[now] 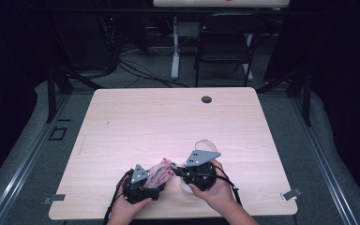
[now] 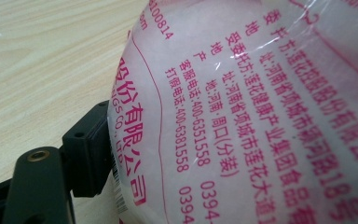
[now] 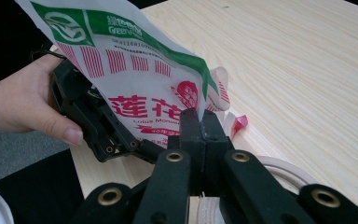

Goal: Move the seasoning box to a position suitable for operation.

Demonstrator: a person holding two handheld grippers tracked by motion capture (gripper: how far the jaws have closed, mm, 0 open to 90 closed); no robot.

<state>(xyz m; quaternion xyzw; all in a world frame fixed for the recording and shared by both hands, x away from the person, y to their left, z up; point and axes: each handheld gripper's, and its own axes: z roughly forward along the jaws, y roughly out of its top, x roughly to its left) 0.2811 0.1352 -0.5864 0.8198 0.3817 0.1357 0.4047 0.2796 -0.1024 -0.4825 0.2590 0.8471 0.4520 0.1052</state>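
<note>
Near table [image 1: 122,122] front edge: both tools [image 3: 199,122] [image 1: 146,183] clenched on glossy, crinkled plastic packet [image 3: 135,74].

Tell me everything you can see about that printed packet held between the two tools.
The packet is a soft, glossy plastic pouch, white with red Chinese print, red stripes and a green band along its top. It looks plump with pale contents. It is held up near the table's front edge. The left gripper holds one side and the right gripper's closed fingers pinch an edge.
</note>
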